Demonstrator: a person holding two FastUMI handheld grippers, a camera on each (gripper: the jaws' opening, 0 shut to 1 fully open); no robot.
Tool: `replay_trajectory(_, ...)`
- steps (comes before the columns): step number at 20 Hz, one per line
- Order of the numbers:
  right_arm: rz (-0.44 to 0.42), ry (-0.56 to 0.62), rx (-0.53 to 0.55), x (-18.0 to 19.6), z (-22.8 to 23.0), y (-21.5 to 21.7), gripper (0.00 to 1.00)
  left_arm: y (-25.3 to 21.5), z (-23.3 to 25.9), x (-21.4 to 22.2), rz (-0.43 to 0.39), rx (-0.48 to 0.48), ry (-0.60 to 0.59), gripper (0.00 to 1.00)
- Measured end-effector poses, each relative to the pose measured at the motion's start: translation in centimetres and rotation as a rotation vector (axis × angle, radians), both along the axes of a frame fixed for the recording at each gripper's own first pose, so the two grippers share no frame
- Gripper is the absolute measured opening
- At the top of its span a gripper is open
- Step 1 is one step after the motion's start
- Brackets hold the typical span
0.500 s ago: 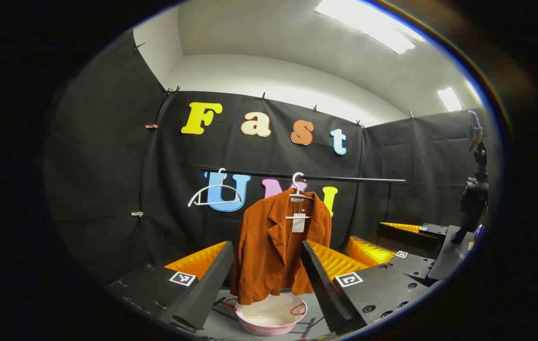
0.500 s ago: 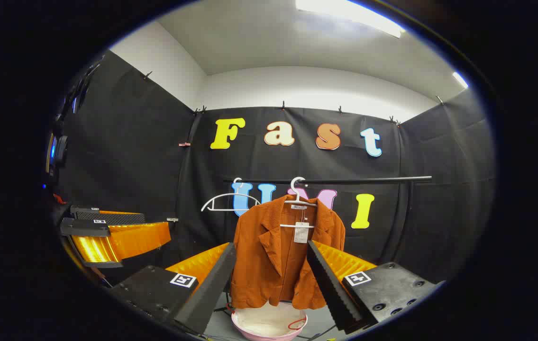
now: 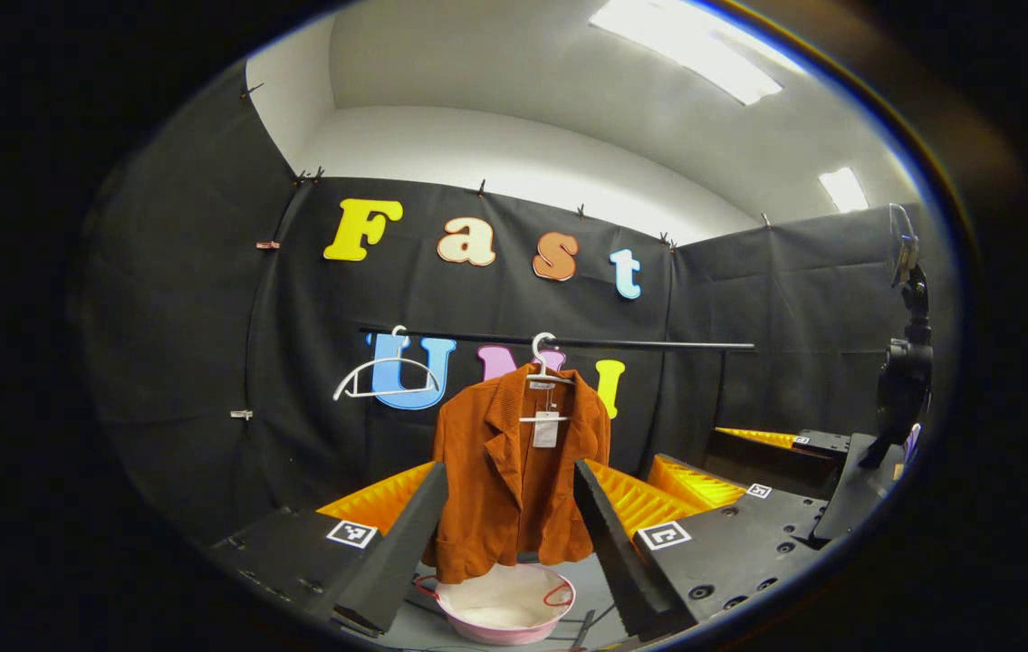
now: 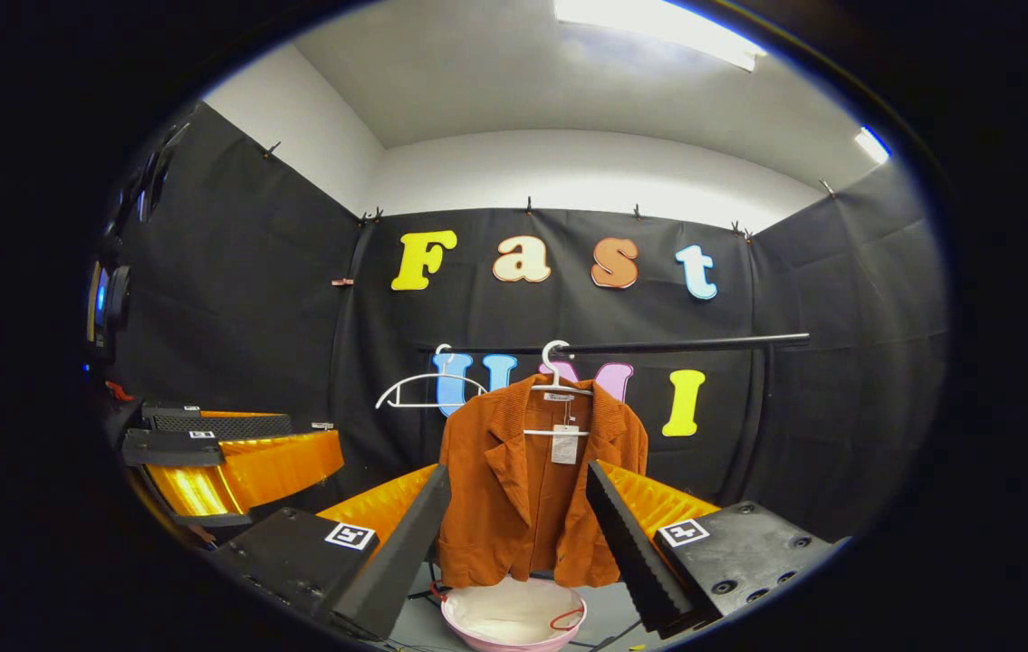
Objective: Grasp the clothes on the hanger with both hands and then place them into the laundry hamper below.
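Jacket (image 3: 514, 471) now sits smaller and further left in the left gripper view; slightly smaller in the right gripper view (image 4: 539, 480).

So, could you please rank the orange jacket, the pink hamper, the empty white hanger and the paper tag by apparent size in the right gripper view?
1. orange jacket
2. pink hamper, partly cut off at the bottom and nearer the camera, so its rank over the hanger is unsure
3. empty white hanger
4. paper tag
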State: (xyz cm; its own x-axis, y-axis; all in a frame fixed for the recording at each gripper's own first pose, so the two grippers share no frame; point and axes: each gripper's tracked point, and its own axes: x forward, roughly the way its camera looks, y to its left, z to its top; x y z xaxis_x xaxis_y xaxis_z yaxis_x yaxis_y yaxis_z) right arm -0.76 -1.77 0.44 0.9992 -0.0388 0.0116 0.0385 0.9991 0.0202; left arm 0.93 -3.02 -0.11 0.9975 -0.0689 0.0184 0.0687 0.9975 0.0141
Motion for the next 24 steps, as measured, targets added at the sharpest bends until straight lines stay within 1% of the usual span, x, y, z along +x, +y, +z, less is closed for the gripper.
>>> replay_trajectory(1,-0.007,-0.001,0.006,-0.1,0.1,-0.3,0.95,-0.3,0.2,0.1,-0.005,0.0,-0.009,0.89)
replay_trajectory(2,-0.013,-0.002,0.013,-0.2,0.1,-0.6,0.97,-0.5,0.3,0.1,-0.011,-0.003,-0.017,0.92)
replay_trajectory(5,-0.03,0.003,0.02,-0.4,0.1,-1.4,0.97,-0.9,0.9,0.2,-0.013,-0.027,-0.044,0.94)
replay_trajectory(6,-0.035,0.003,0.018,-0.6,0.2,-1.8,0.95,-1.2,1.2,0.3,-0.021,-0.036,-0.057,0.95)
replay_trajectory(9,-0.042,0.002,0.022,-0.8,0.3,-2.4,0.95,-1.7,1.5,0.5,-0.037,-0.057,-0.059,0.95)
replay_trajectory(10,-0.042,0.001,0.024,-0.8,0.4,-2.5,0.97,-1.7,1.4,0.5,-0.035,-0.054,-0.055,0.95)
replay_trajectory(15,-0.056,0.005,0.024,-1.2,0.4,-3.2,0.97,-1.2,1.0,0.9,-0.024,-0.023,-0.037,0.95)
replay_trajectory(21,-0.092,0.016,0.023,-2.1,0.4,-3.4,0.97,-0.7,1.2,0.6,-0.047,-0.056,-0.041,0.95)
replay_trajectory(24,-0.116,0.012,0.017,-2.4,0.9,-3.6,0.95,-0.3,1.1,0.8,-0.049,-0.073,-0.042,0.95)
